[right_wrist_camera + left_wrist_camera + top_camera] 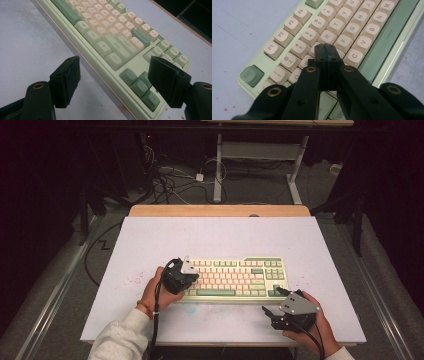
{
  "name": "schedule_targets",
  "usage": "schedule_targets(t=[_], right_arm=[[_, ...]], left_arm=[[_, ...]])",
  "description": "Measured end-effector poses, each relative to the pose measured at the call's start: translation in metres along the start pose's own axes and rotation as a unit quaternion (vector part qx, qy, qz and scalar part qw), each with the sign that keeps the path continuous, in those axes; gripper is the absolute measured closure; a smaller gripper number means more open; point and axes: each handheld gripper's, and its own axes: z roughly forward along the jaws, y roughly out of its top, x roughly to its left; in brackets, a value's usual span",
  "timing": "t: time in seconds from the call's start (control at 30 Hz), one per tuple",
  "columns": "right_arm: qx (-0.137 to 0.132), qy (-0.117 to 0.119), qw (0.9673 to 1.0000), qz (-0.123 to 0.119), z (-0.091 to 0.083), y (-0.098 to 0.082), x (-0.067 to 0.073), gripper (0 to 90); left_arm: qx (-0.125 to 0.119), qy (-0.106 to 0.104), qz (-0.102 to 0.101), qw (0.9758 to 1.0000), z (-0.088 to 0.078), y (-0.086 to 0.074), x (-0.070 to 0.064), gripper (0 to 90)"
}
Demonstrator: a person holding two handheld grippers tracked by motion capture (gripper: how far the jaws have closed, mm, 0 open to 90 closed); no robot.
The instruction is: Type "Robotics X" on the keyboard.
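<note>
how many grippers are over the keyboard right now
1. The left gripper, shut, sits over the keyboard at its left letter keys. The right gripper, open, is off its near right corner, above the white table.

Dim room – grey carpeted floor (pixel 60 285), tangled black cables (pixel 165 182), white metal desk legs (pixel 218 170) behind a white-topped wooden table (pixel 220 211).

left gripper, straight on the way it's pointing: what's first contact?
Most likely the keyboard. The left gripper, jaws shut, points down at the letter keys, with its tip over the ones just left of the C key and below the R key. Whether it already touches them is unclear.
</note>
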Motion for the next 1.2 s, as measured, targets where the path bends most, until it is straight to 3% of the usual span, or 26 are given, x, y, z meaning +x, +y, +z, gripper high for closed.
schedule_targets(t=[1.2], right_arm=[[0.004, 0.006, 0.9999, -0.008, 0.0009, 0.0, 0.0016, 26.4]], left_arm=[[0.006, 0.002, 0.004, 1.0, 0.0028, -0.0013, -0.0008, 87.4]])
